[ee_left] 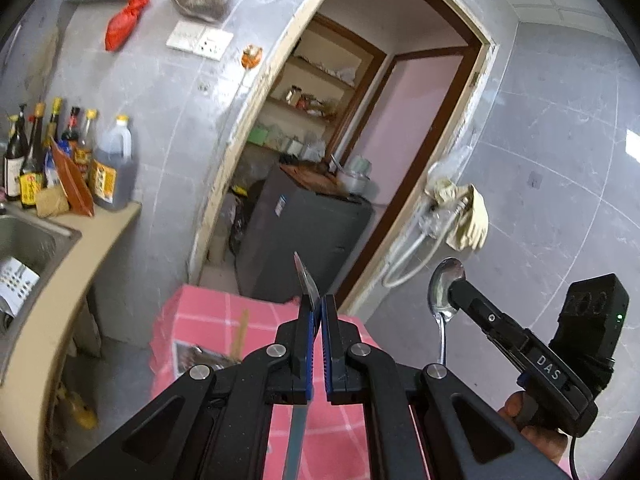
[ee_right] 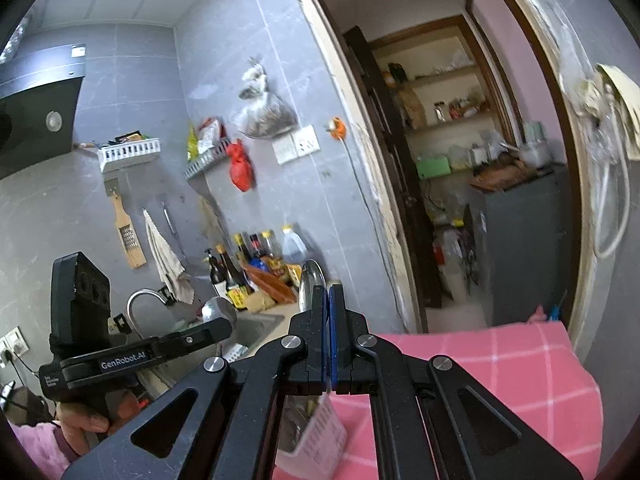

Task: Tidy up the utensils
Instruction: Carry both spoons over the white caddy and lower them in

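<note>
Utensils: a knife [ee_left: 306, 284] and a spoon [ee_left: 443, 292], both being carried above the pink-checked counter [ee_left: 208, 320].
Left tongs [ee_left: 319, 312]: clamping the knife blade; thin, stiff, slippery steel, likely pivoting.
Right tongs [ee_right: 329, 300]: pinching the spoon [ee_right: 311, 280] near its bowl; light, rigid, smooth.
Better hold: probably the handles.

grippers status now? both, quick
Left gripper: shut on a spoon, seen edge-on.
Right gripper: shut on a second spoon, bowl up.
</note>
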Available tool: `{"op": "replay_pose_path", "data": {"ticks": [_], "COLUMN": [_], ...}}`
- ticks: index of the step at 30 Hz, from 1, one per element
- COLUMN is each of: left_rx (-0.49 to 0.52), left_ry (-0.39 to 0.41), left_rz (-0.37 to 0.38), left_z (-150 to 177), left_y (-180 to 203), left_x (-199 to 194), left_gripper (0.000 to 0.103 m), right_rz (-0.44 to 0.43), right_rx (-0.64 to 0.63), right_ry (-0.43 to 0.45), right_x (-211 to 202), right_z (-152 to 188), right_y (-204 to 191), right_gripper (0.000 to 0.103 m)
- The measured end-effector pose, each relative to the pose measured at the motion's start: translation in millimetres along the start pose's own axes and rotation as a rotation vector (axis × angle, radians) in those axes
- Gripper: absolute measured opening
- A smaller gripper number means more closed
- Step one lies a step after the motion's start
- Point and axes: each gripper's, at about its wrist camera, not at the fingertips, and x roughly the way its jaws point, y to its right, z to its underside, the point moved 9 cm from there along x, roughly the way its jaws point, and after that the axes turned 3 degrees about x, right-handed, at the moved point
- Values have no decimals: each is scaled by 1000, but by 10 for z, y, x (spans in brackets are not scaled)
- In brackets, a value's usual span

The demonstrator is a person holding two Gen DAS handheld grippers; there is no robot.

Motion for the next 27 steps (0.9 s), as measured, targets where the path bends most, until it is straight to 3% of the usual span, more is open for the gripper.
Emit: {"op": "replay_pose_path", "data": {"ticks": [7, 11, 15, 27], "left_rx": [21, 27, 45, 2], "left_ry": [67, 101, 135, 196], "left_rz": [-19, -14, 3, 51], "left_z": [-183, -211, -180, 89], "left_y": [-179, -279, -359, -649], "left_x": [-55, -58, -36, 194], "left_gripper": [4, 4, 4, 4], "right_rz": [-12, 24, 51, 91], "right_rx": [-63, -97, -129, -202], "right_ry": [63, 100, 145, 174], "right_x": [149, 236, 263, 540], "right_z": [-95, -82, 14, 520], "right_y": [-318, -417, -486, -536], "right_gripper": [2, 2, 2, 2]}}
